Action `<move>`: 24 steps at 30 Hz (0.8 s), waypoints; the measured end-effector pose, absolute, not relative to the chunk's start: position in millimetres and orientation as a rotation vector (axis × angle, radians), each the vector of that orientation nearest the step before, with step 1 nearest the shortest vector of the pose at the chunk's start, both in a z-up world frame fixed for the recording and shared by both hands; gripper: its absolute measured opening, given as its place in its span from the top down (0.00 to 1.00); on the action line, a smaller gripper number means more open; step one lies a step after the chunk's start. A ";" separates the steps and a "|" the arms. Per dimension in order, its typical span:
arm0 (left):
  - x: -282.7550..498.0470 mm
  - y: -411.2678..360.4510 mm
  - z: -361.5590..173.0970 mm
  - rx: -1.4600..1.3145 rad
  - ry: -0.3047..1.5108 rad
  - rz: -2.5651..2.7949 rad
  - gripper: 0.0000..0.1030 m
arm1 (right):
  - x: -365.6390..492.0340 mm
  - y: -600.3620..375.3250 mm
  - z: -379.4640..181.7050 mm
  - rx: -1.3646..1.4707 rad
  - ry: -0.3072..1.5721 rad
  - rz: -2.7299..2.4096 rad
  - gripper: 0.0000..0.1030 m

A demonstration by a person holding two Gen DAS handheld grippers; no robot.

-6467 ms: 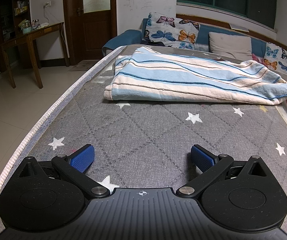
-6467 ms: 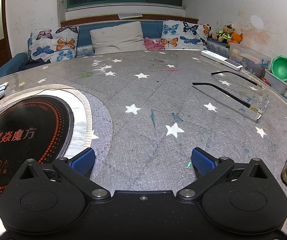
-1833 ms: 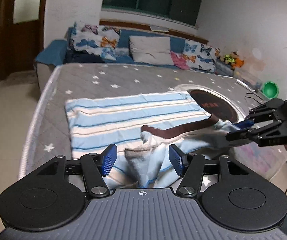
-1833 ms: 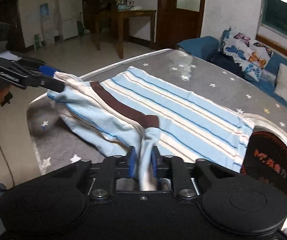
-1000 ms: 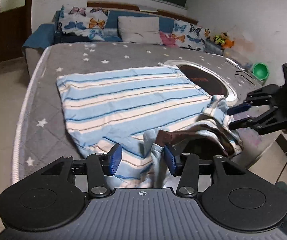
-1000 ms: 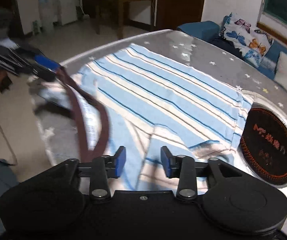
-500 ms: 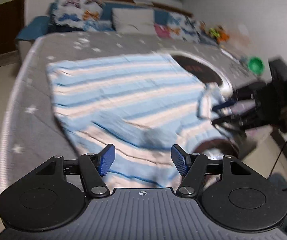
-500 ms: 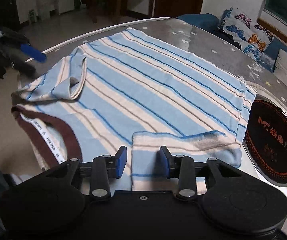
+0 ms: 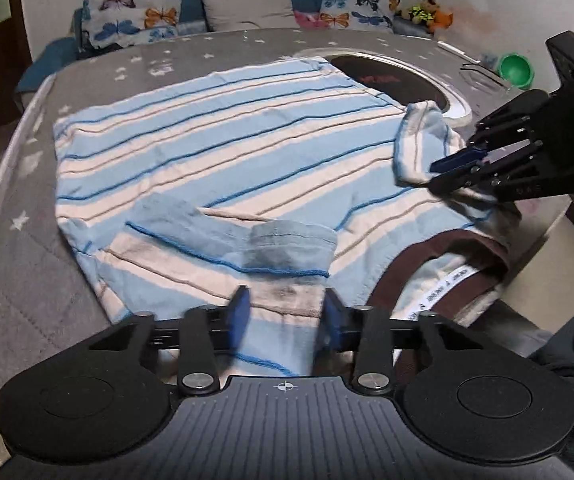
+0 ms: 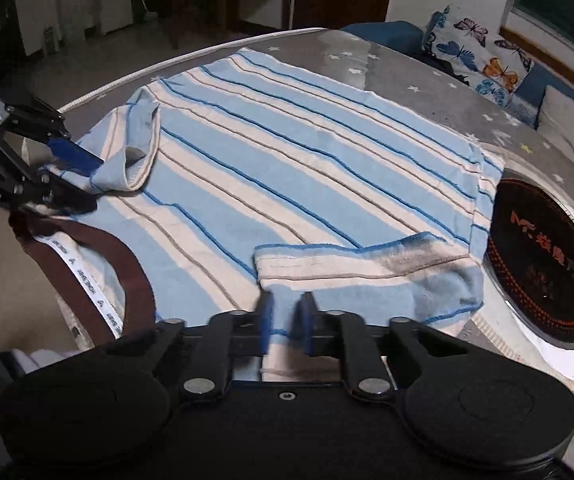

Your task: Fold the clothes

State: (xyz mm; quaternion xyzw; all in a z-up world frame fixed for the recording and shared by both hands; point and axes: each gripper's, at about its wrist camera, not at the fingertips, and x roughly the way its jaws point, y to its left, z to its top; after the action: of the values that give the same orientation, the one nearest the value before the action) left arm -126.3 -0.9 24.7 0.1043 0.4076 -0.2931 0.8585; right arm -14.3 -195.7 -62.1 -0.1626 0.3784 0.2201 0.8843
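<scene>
Shirt: striped shirt [image 9: 223, 152], pale blue and cream with thin dark-blue lines, spread flat on the grey star-print table cover [image 9: 27, 272]; fills the middle of both views.
Collar: brown neckband [image 9: 423, 256] with a white printed tape inside, at the lower right of the left view, hanging at the table edge.
Sleeves: 2, both folded inward onto the body; 1 sleeve [image 9: 271, 256] lies at lower centre of the left view, the other sleeve [image 10: 367, 276] at lower centre of the right view.
Left gripper: left gripper [image 9: 285, 316] at the bottom of its own view, jaws closing, sleeve cloth between the blue pads; contact blurred.
Right gripper: right gripper [image 10: 287, 322] at the bottom of its own view, jaws together, pinching a fold of sleeve cloth.
Hotplate: round black induction plate [image 10: 547, 264] with orange lettering, at the right, touching the shirt's hem corner.
Background: butterfly cushions [image 9: 135, 20] at the upper left.
</scene>
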 end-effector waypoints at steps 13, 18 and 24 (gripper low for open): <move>-138.4 68.7 56.9 0.019 0.738 -0.383 0.95 | -49.7 -253.9 -29.5 -0.295 0.654 0.227 0.97; -140.6 102.3 58.0 -0.074 0.743 -0.263 0.95 | -65.2 -292.3 -31.0 -0.231 0.665 0.102 0.97; -146.8 130.5 41.6 -0.158 0.794 -0.155 0.95 | -78.1 -326.9 -54.5 -0.120 0.764 0.003 0.96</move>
State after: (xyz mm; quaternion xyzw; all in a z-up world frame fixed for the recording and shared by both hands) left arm -146.8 130.5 41.6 -0.0767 0.3858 -0.0752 0.9163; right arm -78.1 -326.9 -54.5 -0.0587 0.3725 0.0016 0.9262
